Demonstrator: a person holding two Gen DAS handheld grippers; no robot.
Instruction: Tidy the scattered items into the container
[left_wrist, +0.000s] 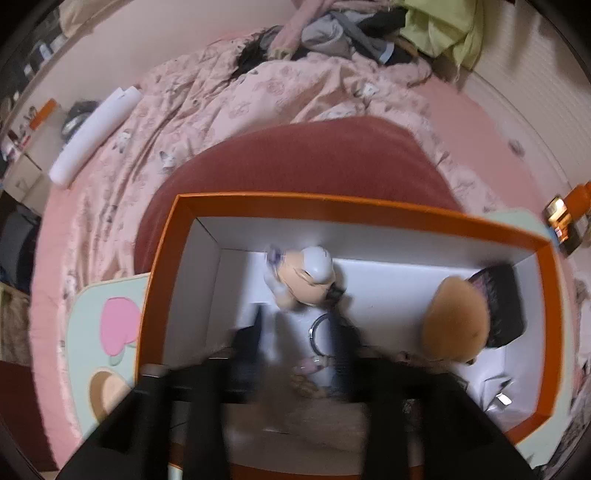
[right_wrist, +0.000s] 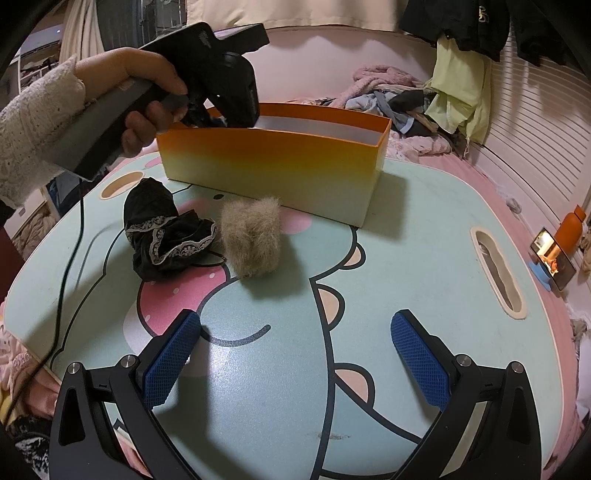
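Right gripper (right_wrist: 295, 354) hangs wide open, empty, fuzzy beige fur pom (right_wrist: 250, 242) and black lace-trimmed cloth (right_wrist: 166, 230) just ahead, orange cardboard box (right_wrist: 273, 162) beyond; blurry left gripper (left_wrist: 295, 354) inside it, grip unclear, could snag the rim.
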